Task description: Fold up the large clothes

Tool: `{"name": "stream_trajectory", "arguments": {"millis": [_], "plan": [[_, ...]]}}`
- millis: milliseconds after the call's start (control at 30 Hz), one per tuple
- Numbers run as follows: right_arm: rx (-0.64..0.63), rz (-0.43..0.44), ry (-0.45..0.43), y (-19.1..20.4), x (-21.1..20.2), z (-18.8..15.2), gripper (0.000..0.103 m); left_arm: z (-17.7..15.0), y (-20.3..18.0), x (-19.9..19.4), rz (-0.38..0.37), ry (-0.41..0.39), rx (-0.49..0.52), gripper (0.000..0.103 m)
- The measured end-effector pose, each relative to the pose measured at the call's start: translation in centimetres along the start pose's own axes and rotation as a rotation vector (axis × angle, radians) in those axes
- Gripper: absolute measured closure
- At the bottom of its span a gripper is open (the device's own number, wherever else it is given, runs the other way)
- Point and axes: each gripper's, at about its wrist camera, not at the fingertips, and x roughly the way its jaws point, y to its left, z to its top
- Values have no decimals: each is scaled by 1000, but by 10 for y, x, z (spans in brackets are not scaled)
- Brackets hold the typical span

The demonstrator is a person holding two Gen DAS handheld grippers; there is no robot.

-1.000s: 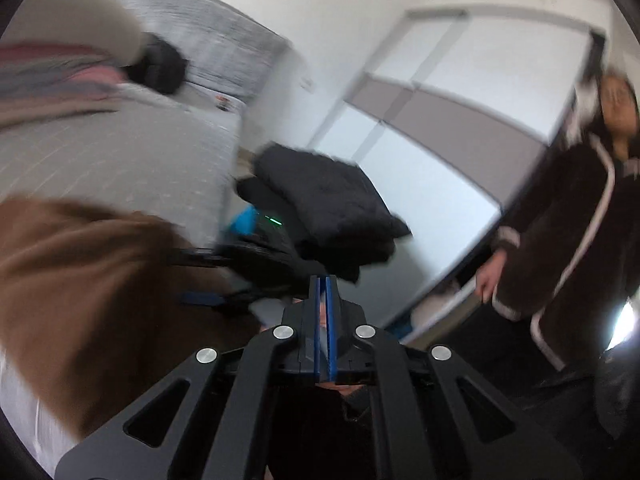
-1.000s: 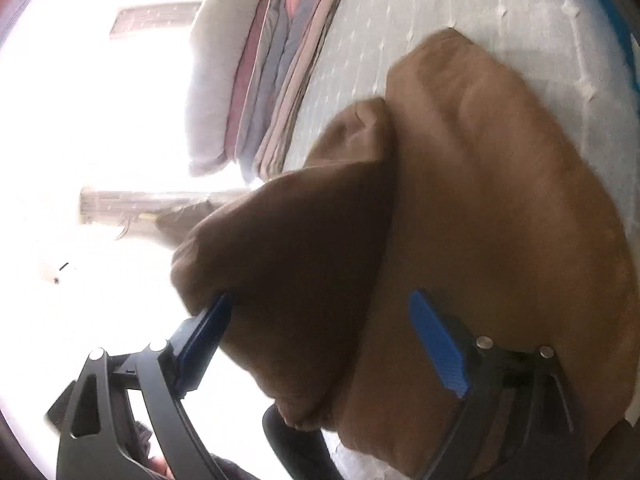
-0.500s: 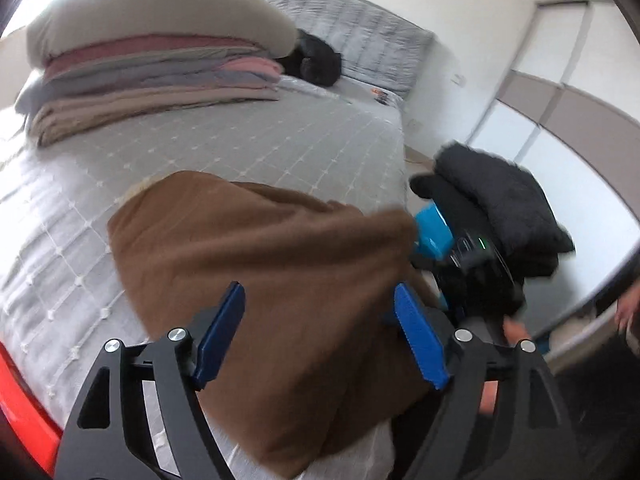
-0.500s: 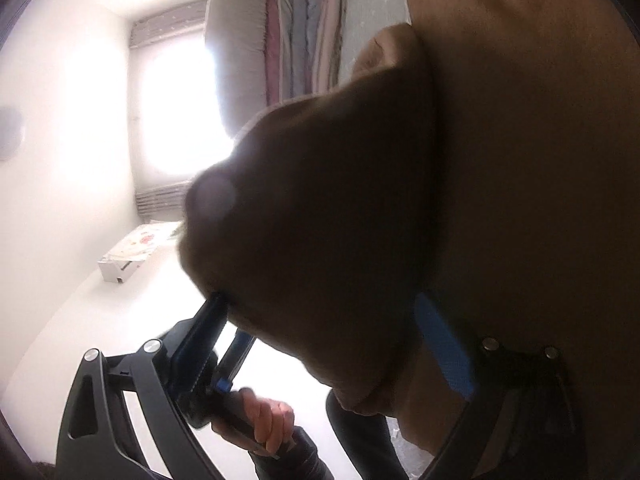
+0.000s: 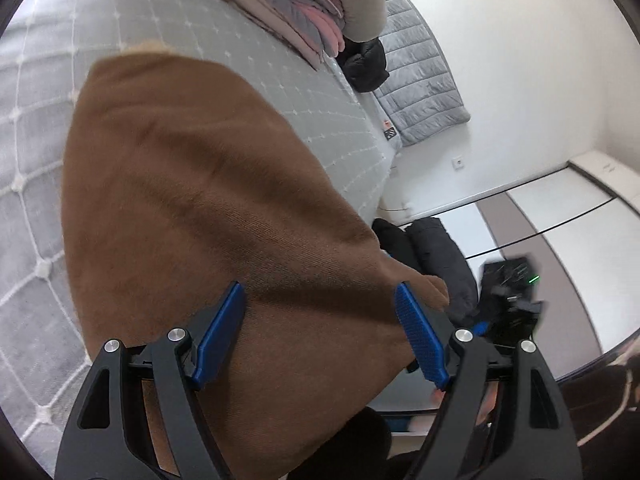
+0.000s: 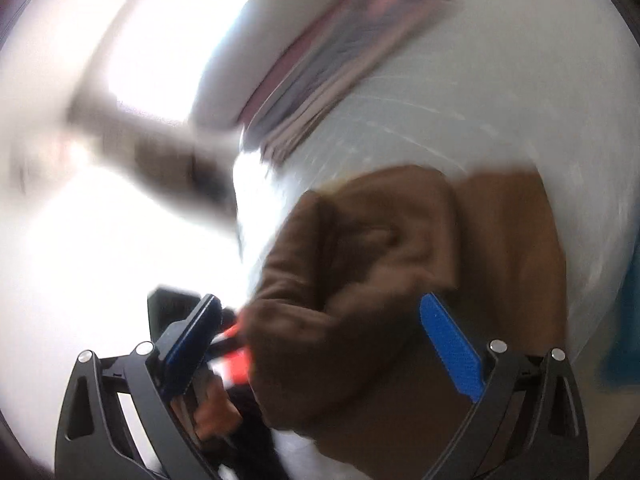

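**Brown garment on the bed, both my tongs spread**

Starting at the left of my left-hand view, the grey quilted bedspread [image 5: 48,128] runs out under everything, its white stitching crossing in diamonds. On it lies the brown garment [image 5: 208,184], a thick knit piece folded over on itself, filling the middle of the view and hanging past the near edge of the bed. My left gripper [image 5: 320,332] sits over its lower part with the blue pads well apart; the cloth passes between them, and I cannot see either pad pressing on it. Its jaws have just been opening. Beyond the garment, towards the top, a stack of folded clothes [image 5: 304,20] in grey, pink and beige rests on the bedspread. Further right a grey quilted cushion [image 5: 420,80] leans on the white wall, and below it a pile of black clothing [image 5: 432,256] sits near the wardrobe doors [image 5: 560,224].

My right-hand view is badly blurred. The brown garment [image 6: 400,280] shows bunched and rumpled on the pale bed. My right gripper [image 6: 320,340] stands spread wide, its jaws having just been opening further; the bunched cloth lies between the pads, which do not clamp it. At the lower left I can make out my other hand [image 6: 212,408], with something orange beside it that I cannot identify.
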Motion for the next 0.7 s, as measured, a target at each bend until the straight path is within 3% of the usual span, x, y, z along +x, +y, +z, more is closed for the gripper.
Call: {"name": "stream_trajectory", "arguments": {"millis": [67,100,200,300,367,400,433,500,700], "plan": [[-149,-64,140,39,28,21,7,-7,7,-5,-30,-15,-19,29],[-186,-81,266,51,56,31,7,-10,9,-8,-36,-21,-25,29],[-180,-106,506,56,127,36,7,-21,13,-26,-39,-52,-28,29],[-225,-125,678,55,180,20,7,-33,20,-47,-18,-67,-11,29],[-294,-160,673,64,195,10,26,-40,23,-61,11,-73,2,28],[-317,-207,648,67,197,7,69,-43,25,-68,25,-78,13,28],[-302,-205,614,68,194,6,76,-45,26,-74,33,-84,23,28],[-267,-145,523,74,170,8,83,-46,25,-84,50,-94,43,27],[-151,24,248,66,68,-13,88,-48,-12,-78,29,-83,148,27]]}}
